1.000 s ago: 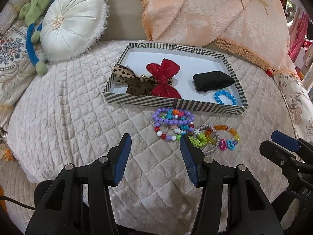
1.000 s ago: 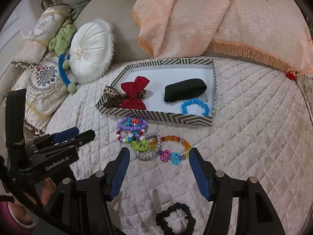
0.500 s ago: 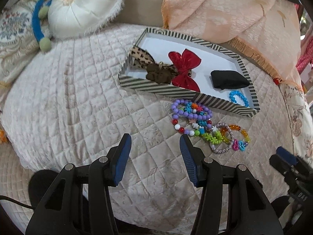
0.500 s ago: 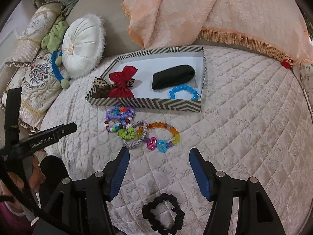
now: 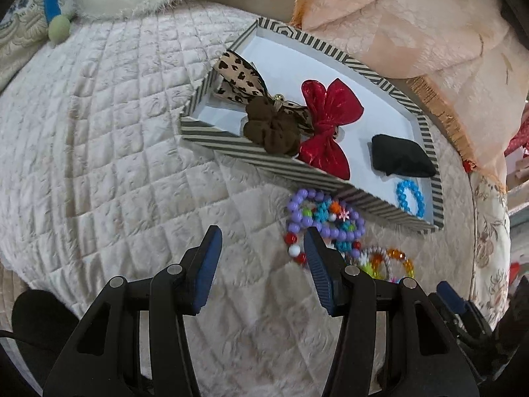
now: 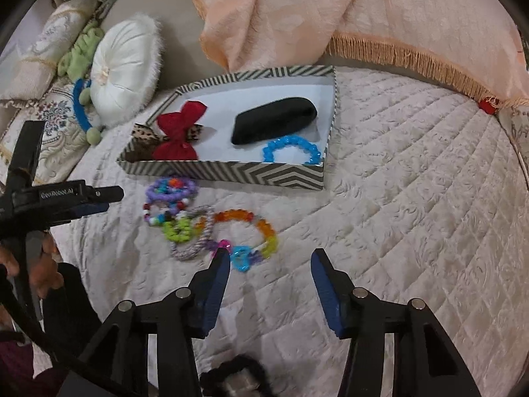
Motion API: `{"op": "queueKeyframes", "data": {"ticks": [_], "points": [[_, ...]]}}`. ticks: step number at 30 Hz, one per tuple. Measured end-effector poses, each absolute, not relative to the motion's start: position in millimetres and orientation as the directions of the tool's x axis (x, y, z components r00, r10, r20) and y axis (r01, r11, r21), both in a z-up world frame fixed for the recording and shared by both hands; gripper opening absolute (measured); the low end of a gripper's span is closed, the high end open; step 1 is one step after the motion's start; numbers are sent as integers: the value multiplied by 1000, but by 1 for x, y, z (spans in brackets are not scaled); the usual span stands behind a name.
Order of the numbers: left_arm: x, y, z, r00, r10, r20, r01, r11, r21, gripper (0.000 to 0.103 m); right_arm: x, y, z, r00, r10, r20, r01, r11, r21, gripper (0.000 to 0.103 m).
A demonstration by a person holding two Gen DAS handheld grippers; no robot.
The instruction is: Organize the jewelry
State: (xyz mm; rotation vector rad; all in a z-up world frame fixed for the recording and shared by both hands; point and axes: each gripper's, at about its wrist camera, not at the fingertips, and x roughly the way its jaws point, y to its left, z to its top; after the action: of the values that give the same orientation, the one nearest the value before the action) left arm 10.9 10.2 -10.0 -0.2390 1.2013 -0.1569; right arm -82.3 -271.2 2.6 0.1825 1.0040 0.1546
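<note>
Hovering: both grippers hang over the quilted bed cover, jaws spread wide, holding nothing.
Left gripper: the purple bead bracelet lies just ahead and to its right, touching the near wall of the striped tray.
Right gripper: the orange bead bracelet lies just ahead and to its left, its blue charm beside the left fingertip.
Loose pile: green, silver and mixed-bead bracelets overlap between those two; all lie flat.
Nearer: a judgement, each claw is close to its own end of the pile.
In tray: blue bracelet, black pouch, red bow, brown scrunchie.
Hidden: a black scrunchie is blurred and cut off below the right gripper; where the bracelets interlock is hard to tell.
</note>
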Motion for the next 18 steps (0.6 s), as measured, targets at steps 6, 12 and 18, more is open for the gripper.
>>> {"op": "queueKeyframes", "data": {"ticks": [6,12,18], "points": [[32,6,-24,313,-253,-915,-22,962,-273,51,-61,-263,-12,496,214,-842,-84,976,199,48],[49,-7,-32,301,-257,-918,-22,961,-276,51,-47,-261,-25,491,212,-845,-96,977,189,48],[53,-18,-39,319,-224,-921,-11,971,-241,40,-46,-258,-28,517,169,-839,-120,985,124,28]]}}
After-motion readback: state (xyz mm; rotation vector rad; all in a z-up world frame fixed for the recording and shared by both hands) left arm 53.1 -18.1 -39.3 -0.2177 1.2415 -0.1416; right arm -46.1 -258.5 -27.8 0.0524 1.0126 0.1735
